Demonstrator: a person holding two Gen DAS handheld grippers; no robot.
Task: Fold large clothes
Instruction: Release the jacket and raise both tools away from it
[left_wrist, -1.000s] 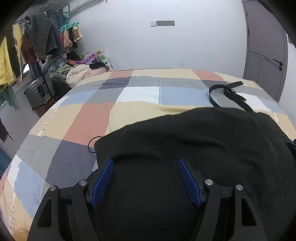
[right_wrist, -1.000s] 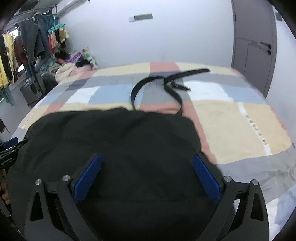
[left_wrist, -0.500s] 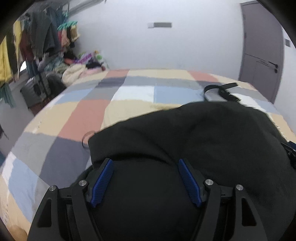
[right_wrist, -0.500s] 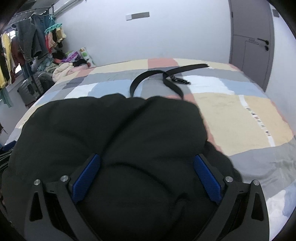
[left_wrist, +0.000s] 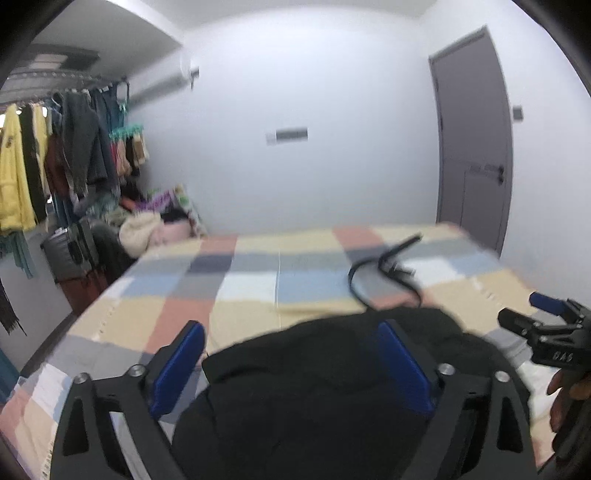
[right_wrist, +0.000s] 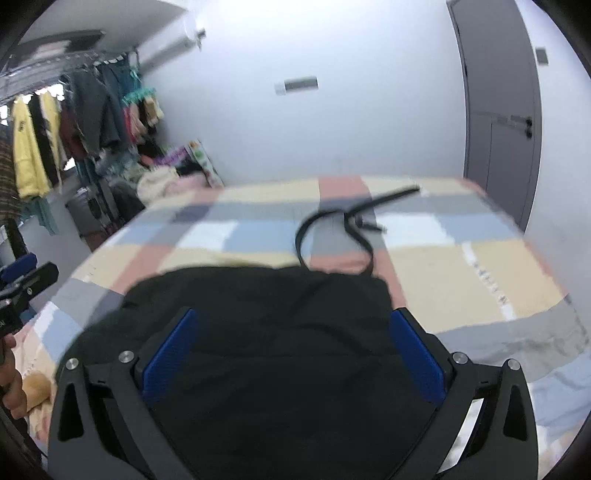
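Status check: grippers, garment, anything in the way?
Left gripper jaws opening, nothing pinched. Right gripper jaws wide, over cloth. Black garment bunched on checked bed. Black belt lies at its far edge.

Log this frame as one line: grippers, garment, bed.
left gripper: jaws opening, nothing gripped | right gripper: open | black fabric garment: heaped on checked patchwork bedspread | black leather belt: beyond garment

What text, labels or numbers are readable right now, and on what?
"DAS", blurred: white print on the right tool's black body.
Left tool, jaws opening with the black garment loose between them: print cut off, unreadable.
Yellow jacket: dark mark, too blurred.
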